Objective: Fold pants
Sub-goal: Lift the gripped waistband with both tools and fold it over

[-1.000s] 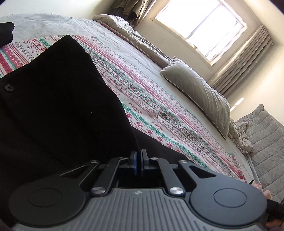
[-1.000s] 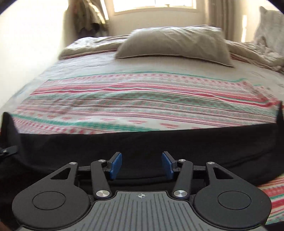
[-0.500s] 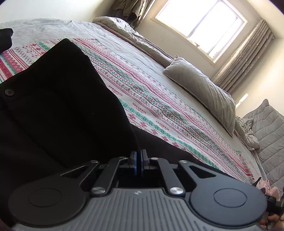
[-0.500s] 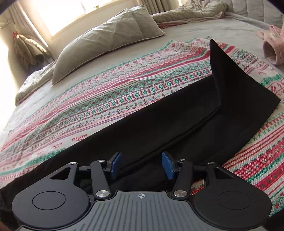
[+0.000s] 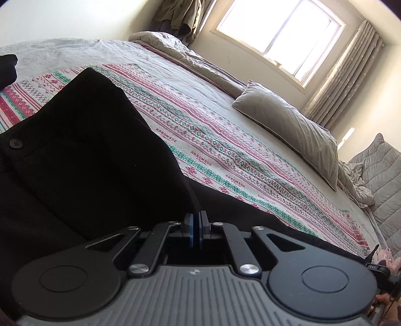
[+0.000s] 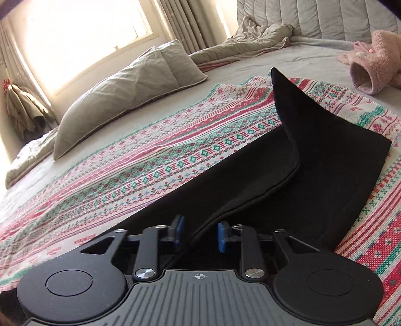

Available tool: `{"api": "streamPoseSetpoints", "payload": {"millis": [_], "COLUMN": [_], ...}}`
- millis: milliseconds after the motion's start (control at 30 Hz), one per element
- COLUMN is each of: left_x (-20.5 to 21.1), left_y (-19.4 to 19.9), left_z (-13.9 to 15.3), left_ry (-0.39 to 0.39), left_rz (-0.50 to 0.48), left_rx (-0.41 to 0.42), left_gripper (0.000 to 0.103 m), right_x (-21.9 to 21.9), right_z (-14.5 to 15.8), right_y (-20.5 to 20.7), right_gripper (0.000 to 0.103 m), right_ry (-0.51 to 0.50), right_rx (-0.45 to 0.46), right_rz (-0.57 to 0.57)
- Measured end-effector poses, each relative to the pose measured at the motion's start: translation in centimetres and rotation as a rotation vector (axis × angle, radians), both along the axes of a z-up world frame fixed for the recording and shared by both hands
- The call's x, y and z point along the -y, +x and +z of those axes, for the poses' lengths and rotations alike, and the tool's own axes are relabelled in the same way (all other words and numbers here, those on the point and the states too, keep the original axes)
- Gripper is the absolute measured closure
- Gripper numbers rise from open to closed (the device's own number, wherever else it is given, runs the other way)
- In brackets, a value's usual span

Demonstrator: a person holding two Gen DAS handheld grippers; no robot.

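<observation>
Black pants (image 5: 82,155) lie on a patterned red, green and white blanket (image 5: 225,160) on a bed. In the left wrist view my left gripper (image 5: 196,232) is shut on a raised fold of the pants at the waist end, where a black button (image 5: 15,143) shows. In the right wrist view my right gripper (image 6: 199,234) is open, its blue pads either side of a folded edge of the pants leg (image 6: 313,175). The leg's far corner (image 6: 278,77) stands up off the blanket.
A grey pillow (image 6: 125,95) lies beyond the blanket (image 6: 125,180) under a bright window (image 5: 280,35). A pink fuzzy item (image 6: 371,65) sits at the far right of the bed. A rumpled grey duvet (image 6: 250,47) and padded headboard (image 6: 325,17) are behind.
My right gripper has swung to the right along the pants leg, towards its hem end, and its fingers have narrowed slightly. My left gripper stays shut on the fold and has shifted only slightly.
</observation>
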State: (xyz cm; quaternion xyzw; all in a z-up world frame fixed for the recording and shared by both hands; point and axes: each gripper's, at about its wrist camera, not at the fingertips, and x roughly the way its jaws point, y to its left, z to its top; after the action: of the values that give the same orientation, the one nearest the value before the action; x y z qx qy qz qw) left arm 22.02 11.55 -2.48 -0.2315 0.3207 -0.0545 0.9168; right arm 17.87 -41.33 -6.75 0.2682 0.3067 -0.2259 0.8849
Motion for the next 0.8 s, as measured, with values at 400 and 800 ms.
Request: {"api": "streamPoseSetpoints", "payload": {"millis": [400,800], "left_x": [-3.3,-7.3], "left_y": [-4.3,-14.6], "left_z": [4.7,3.0], "left_ry": [-0.082,0.043], "left_rz": [-0.002,-0.090], "left_rx": [0.090,0.043], "left_gripper": [0.082,0.082], "right_x": [-3.6,-11.2], "right_z": [12.1,13.6], "right_y": [-9.0,-21.8], "right_gripper": [0.101,0.101], "right_ry": [-0.193,-0.310], "right_rx": [0.155,0.074], "right_rz": [0.057,0.197]}}
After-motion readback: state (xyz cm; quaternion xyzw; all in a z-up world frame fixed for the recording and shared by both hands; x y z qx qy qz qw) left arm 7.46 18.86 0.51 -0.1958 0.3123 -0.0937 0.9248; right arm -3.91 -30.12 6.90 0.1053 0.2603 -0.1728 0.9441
